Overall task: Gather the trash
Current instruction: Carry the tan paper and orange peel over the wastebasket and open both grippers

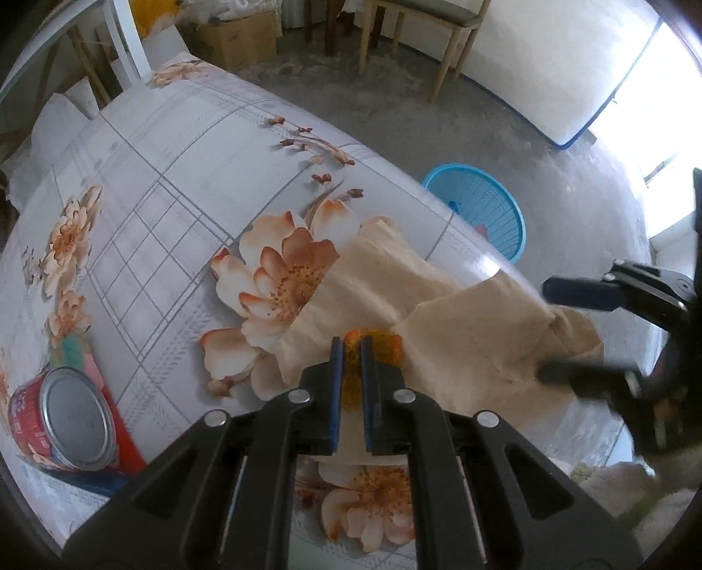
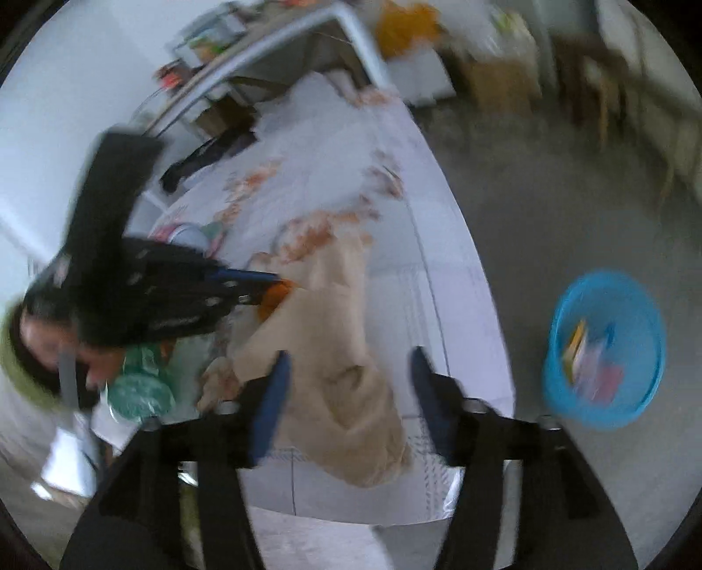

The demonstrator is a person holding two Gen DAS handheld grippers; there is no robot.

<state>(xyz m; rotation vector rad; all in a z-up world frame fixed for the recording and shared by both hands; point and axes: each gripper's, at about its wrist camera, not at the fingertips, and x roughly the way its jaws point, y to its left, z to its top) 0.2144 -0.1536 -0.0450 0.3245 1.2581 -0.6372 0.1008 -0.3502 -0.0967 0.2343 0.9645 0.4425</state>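
We are mid-pickup: our left gripper [image 1: 351, 350] is clenched on an orange scrap [image 1: 377, 346], pinched between its pads above the beige paper [image 1: 373, 280] on the table [image 1: 175, 184]. Our right gripper [image 2: 346, 364] stands released over the same paper. Next comes the carry to the blue basket [image 2: 614, 416], on the floor beyond the right fingers. Blur hides what the scrap is

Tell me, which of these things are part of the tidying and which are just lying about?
Part of the job: orange scrap clamped in left gripper; beige paper; open right gripper; blue basket.
Just about: wooden chair, cardboard box.
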